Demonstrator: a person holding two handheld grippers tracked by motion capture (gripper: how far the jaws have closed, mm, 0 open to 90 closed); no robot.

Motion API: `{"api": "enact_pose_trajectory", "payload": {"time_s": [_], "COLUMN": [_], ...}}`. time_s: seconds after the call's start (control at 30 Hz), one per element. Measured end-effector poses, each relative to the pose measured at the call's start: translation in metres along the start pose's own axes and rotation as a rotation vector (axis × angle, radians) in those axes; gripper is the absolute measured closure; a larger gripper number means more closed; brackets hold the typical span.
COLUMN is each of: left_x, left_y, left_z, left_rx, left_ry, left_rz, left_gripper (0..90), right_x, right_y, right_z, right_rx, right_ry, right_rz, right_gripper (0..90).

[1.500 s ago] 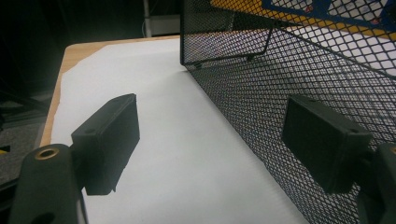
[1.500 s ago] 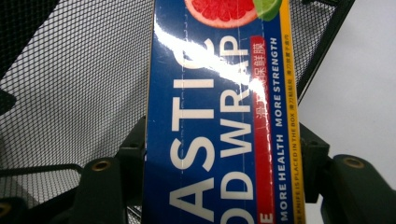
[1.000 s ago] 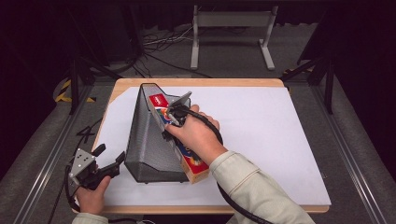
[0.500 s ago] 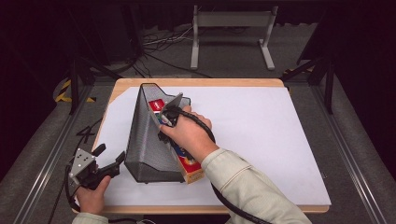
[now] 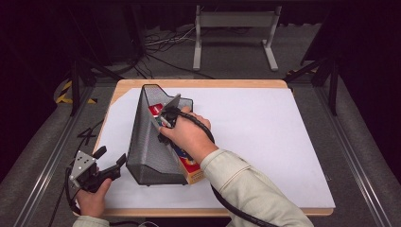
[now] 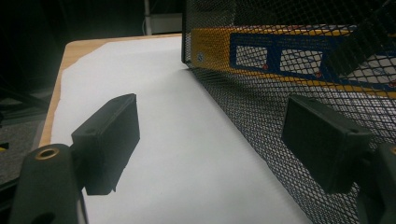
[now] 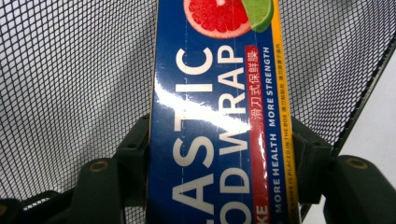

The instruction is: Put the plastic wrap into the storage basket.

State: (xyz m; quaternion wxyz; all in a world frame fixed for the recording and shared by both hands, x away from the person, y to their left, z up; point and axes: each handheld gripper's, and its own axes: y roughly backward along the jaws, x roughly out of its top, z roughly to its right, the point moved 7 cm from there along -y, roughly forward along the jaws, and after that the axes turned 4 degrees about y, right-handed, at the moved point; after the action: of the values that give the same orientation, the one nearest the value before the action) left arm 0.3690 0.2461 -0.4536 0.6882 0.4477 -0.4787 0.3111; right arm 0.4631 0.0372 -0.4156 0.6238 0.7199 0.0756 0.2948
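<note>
In the right gripper view, the right gripper (image 7: 219, 154) has its two black jaws partly closed, one on each long side of a blue plastic food wrap box (image 7: 219, 116), pads pressed to the cardboard. Gripping across the narrow width gives a firm hold that lets the long carton be steered lengthwise. Printed white lettering and a pink grapefruit slice with a lime wedge face the camera. Black wire mesh lies behind and to both sides of the carton, so its front end is already inside the black mesh file holder (image 5: 151, 142). In the high view, the holder lies on its side near the left of the white sheet (image 5: 283, 142) that covers the wooden table (image 5: 198, 83), its open mouth facing right; the box slants through that mouth, its orange end (image 5: 194, 172) sticking out toward the person. The right hand (image 5: 187, 135) reaches over the holder's rim, likely sliding the box deeper. The left gripper (image 5: 111, 163) sits low by the holder's near left corner, jaws wide open and empty; in its own view the mesh wall (image 6: 280, 93) stands just beyond one pad (image 6: 322, 140), probably ready to brace the holder against sliding.
</note>
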Motion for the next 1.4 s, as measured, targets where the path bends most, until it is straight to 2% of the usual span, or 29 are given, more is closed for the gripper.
{"api": "enact_pose_trajectory", "payload": {"time_s": [0.13, 0.23, 0.33, 0.37, 0.57, 0.6, 0.67, 0.7, 0.73, 0.77, 0.93, 0.97, 1.0, 1.03, 1.07, 1.17, 1.3, 1.33, 1.4], "left_x": [0.0, -0.001, -0.001, -0.001, -0.002, -0.002, -0.002, -0.002, -0.002, -0.002, -0.002, -0.002, -0.002, -0.002, -0.002, -0.002, -0.002, -0.002, -0.002], "left_y": [0.0, 0.0, 0.0, 0.0, 0.001, 0.001, 0.002, 0.002, 0.002, 0.002, 0.002, 0.002, 0.002, 0.002, 0.002, 0.002, 0.002, 0.002, 0.001], "left_z": [-0.001, 0.0, 0.0, 0.0, -0.001, -0.002, -0.002, -0.003, -0.003, -0.002, -0.002, -0.002, -0.002, -0.002, -0.002, -0.002, -0.003, -0.003, -0.003], "left_rx": [0.002, 0.002, 0.002, 0.003, 0.008, 0.008, 0.012, 0.013, 0.013, 0.014, 0.014, 0.014, 0.016, 0.016, 0.016, 0.016, 0.015, 0.017, 0.016], "left_ry": [0.002, 0.001, 0.0, 0.0, 0.004, 0.006, 0.013, 0.011, 0.011, 0.009, 0.004, 0.004, 0.002, 0.002, 0.001, 0.001, 0.002, 0.006, 0.006], "left_rz": [-0.001, -0.003, -0.003, -0.004, -0.006, -0.004, 0.0, -0.002, -0.002, -0.005, -0.003, -0.003, -0.002, -0.001, -0.001, -0.001, -0.002, -0.002, -0.002], "left_gripper": [20.1, 20.1, 20.1, 20.1, 20.1, 20.1, 20.1, 20.1, 20.1, 20.1, 20.0, 19.9, 19.8, 19.8, 19.8, 19.8, 19.8, 19.8, 19.8], "right_x": [0.001, 0.001, 0.0, 0.001, 0.005, 0.005, 0.004, 0.005, 0.005, 0.005, 0.008, 0.008, 0.008, 0.008, 0.008, 0.007, 0.004, 0.001, -0.002], "right_y": [0.008, 0.016, 0.02, 0.024, 0.044, 0.048, 0.054, 0.057, 0.057, 0.064, 0.079, 0.079, 0.086, 0.086, 0.091, 0.097, 0.101, 0.102, 0.104], "right_z": [-0.001, -0.001, 0.001, 0.001, 0.002, 0.002, 0.0, 0.0, 0.0, 0.003, 0.009, 0.009, 0.012, 0.012, 0.013, 0.016, 0.019, 0.026, 0.03], "right_rx": [0.022, 0.018, 0.011, 0.019, 0.049, 0.059, 0.104, 0.117, 0.117, 0.123, 0.136, 0.136, 0.139, 0.139, 0.15, 0.158, 0.164, 0.141, 0.147], "right_ry": [0.02, 0.057, 0.075, 0.083, 0.108, 0.128, 0.129, 0.137, 0.137, 0.147, 0.18, 0.18, 0.2, 0.2, 0.215, 0.246, 0.264, 0.285, 0.284], "right_rz": [0.028, 0.054, 0.063, 0.082, 0.172, 0.19, 0.208, 0.23, 0.23, 0.275, 0.399, 0.399, 0.471, 0.471, 0.508, 0.558, 0.584, 0.597, 0.601], "right_gripper": [30.9, 27.8, 25.7, 22.9, 22.8, 22.8, 22.8, 22.8, 22.8, 22.8, 22.8, 22.8, 22.8, 22.8, 22.8, 22.3, 20.6, 16.1, 16.1]}}
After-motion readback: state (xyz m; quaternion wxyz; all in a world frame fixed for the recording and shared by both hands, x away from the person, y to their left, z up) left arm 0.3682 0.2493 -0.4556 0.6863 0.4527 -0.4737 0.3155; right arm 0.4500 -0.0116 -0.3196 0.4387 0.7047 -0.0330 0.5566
